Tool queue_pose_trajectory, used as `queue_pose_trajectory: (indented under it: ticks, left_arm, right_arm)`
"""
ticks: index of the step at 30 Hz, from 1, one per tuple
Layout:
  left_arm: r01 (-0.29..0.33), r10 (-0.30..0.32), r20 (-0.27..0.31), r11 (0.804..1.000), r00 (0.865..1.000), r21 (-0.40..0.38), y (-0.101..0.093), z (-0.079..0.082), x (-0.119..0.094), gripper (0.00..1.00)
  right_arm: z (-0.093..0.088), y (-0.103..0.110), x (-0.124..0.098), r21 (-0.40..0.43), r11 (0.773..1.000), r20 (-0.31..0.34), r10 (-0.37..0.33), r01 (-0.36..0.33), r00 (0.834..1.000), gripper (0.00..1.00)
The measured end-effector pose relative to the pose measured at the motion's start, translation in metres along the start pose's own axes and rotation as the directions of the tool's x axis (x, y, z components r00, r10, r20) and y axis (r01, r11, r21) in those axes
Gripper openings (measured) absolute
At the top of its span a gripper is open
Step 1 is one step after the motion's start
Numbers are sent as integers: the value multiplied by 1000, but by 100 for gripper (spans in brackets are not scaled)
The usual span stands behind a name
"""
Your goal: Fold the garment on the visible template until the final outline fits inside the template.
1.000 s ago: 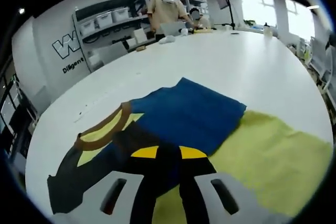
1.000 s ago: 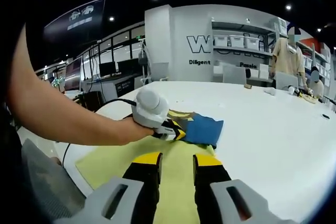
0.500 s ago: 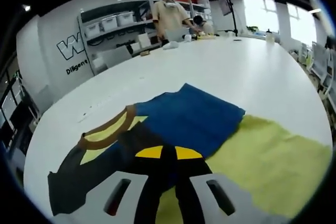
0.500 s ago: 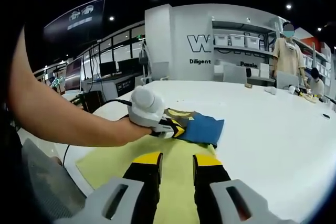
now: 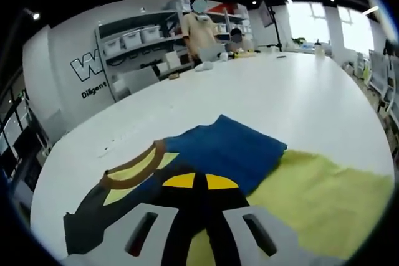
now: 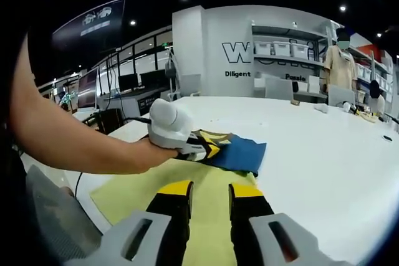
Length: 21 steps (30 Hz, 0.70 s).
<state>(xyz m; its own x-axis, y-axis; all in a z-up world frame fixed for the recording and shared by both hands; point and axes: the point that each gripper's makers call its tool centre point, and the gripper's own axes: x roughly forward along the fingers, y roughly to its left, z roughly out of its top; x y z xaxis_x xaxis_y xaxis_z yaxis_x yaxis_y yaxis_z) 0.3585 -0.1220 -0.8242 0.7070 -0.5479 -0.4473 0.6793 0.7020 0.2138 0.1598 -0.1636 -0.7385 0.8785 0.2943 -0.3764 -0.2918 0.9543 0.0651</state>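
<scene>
Two jaws of the left gripper [image 5: 201,182] stand pressed together with dark cloth of the garment [image 5: 224,147] between them, and over the last second the gripper has edged along with that cloth, so I judge a fold is in progress. Ahead of it the blue garment lies partly on the yellow template [image 5: 330,197] upon the white desk [image 5: 299,98]. Beside it, the right gripper [image 6: 209,188] hangs spread above the template; the pinch itself is hidden, and the garment's near edge is cut off.
</scene>
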Motion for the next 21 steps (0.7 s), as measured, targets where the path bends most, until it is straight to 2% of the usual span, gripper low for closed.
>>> queue_pose_trajectory:
  ticks: [9, 15, 16, 17, 18, 20, 21]
  left_arm:
    - [16, -16, 49, 1000, 999, -5, -12, 18, -3, 0]
    - [44, -44, 59, 999, 997, 13, -24, 22, 2, 0]
    - [44, -45, 63, 999, 997, 18, -25, 23, 2, 0]
    - [48, -52, 69, 997, 996, 59, -27, 24, 2, 0]
    - [55, -59, 59, 996, 997, 73, -30, 22, 3, 0]
    - [79, -79, 28, 997, 996, 20, -33, 11, 7, 0]
    - [80, -80, 22, 997, 997, 22, -33, 9, 8, 0]
  right_arm:
    - [0, 0, 0, 2, 1000, 0, 1, -1, 1000, 19]
    - [0, 0, 0, 2, 1000, 0, 0, 0, 1000, 19]
    - [0, 0, 0, 3, 1000, -1, 0, 0, 1000, 19]
    - [0, 0, 0, 3, 1000, -1, 0, 0, 1000, 19]
    - [0, 0, 0, 3, 1000, -2, 0, 0, 1000, 19]
    - [0, 0, 0, 4, 1000, -1, 0, 0, 1000, 19]
    - [-1, 0, 0, 4, 1000, -2, 0, 0, 1000, 19]
